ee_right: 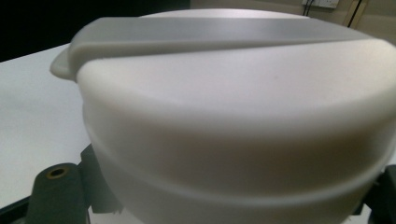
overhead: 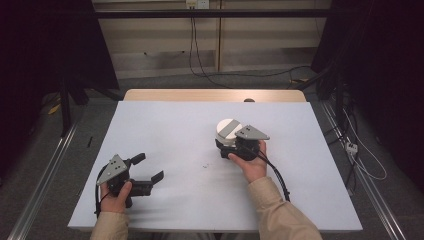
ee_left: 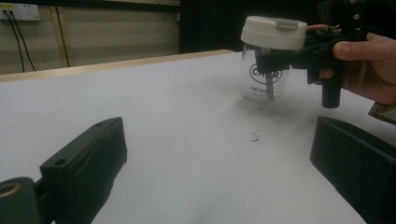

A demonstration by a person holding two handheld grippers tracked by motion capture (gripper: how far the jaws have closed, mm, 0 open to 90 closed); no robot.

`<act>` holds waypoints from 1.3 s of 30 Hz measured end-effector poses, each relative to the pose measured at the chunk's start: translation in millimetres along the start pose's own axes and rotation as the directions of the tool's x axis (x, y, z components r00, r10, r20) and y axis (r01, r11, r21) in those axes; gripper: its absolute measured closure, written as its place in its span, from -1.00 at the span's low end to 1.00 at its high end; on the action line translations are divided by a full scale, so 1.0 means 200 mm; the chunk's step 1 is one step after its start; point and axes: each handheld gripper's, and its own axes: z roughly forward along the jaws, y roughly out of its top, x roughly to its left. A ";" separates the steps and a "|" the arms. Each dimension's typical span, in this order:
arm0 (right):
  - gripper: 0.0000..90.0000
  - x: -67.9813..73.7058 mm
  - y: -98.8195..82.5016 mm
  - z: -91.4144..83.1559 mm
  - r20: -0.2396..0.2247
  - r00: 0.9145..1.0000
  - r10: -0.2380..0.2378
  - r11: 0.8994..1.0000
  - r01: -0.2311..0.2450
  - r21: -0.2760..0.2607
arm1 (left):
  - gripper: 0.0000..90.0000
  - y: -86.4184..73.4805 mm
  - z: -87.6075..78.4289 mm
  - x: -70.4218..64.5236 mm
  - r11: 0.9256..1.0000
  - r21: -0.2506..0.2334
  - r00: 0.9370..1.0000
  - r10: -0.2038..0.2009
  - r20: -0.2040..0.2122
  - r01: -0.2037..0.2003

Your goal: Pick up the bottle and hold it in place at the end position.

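Observation:
A clear jar [overhead: 227, 131] with a white lid and black lettering [ee_left: 266, 70] sits in the middle right of the pale table [overhead: 175, 125]. My right gripper [overhead: 225, 145] is shut on it just under the lid, jaws either side of the glass [ee_left: 275, 56]. Whether the jar's base touches the table I cannot tell. In the right gripper view the lid [ee_right: 233, 116] looms very close, with a grey strip across its top. My left gripper [overhead: 150, 167] rests low at the front left, open, with nothing between its jaws [ee_left: 219, 163].
A small speck of debris [overhead: 205, 165] lies on the sheet between the two hands. The table's wooden far edge [overhead: 200, 95] shows beyond the sheet. Cables trail on the floor at the back and right [overhead: 360, 155].

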 end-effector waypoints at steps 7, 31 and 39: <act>-0.59 0.01 0.00 0.04 -0.006 1.000 -0.001 1.000 0.001 0.000 | -0.92 0.00 0.00 0.00 1.000 -0.001 1.000 -0.003 0.002 0.003; -0.59 0.08 0.00 0.17 -0.050 0.999 -0.018 1.000 0.018 0.000 | -0.92 0.00 -0.01 0.01 1.000 0.002 1.000 0.003 -0.012 -0.003; -0.58 0.08 0.00 0.19 -0.053 0.998 -0.020 1.000 0.020 -0.004 | -0.92 -0.01 0.00 0.02 1.000 0.003 1.000 -0.006 -0.013 0.006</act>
